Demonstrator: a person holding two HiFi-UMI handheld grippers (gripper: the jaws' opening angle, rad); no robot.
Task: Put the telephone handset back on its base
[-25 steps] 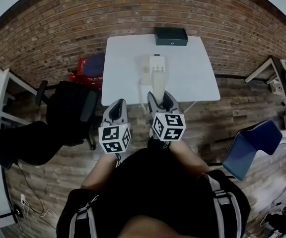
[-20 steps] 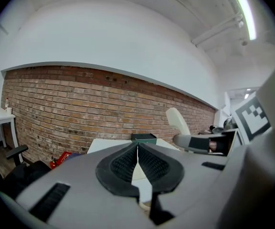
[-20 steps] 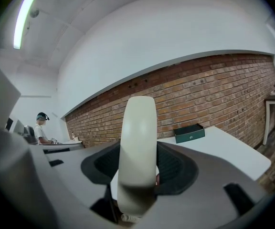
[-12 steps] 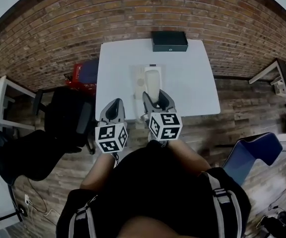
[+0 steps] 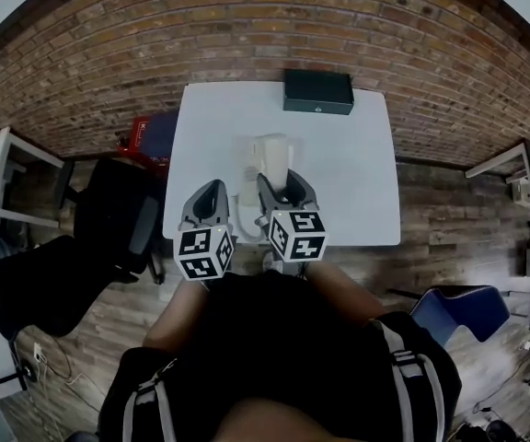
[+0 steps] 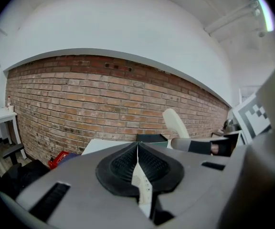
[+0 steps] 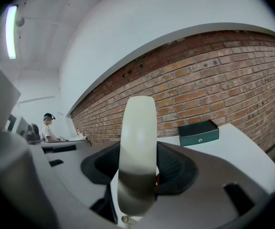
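A cream telephone handset [image 5: 271,155] sticks out forward from my right gripper [image 5: 283,184], which is shut on its lower end. In the right gripper view the handset [image 7: 137,142] stands upright between the dark pads [image 7: 178,168]. The pale telephone base [image 5: 245,155] lies on the white table [image 5: 357,182], just left of and partly under the handset. My left gripper [image 5: 208,201] hovers at the table's near edge, left of the right one. Its pads [image 6: 123,163] meet and hold nothing. The left gripper view shows the handset [image 6: 174,123] off to the right.
A dark green box [image 5: 317,91] sits at the table's far edge against the brick wall. A black chair [image 5: 118,215] and a red object [image 5: 141,132] are to the table's left. A blue chair [image 5: 458,307] stands at the right. A person [image 7: 47,128] sits far left.
Both grippers have come nearer the table, and the held handset now hangs over the base. The left gripper stays shut and empty.
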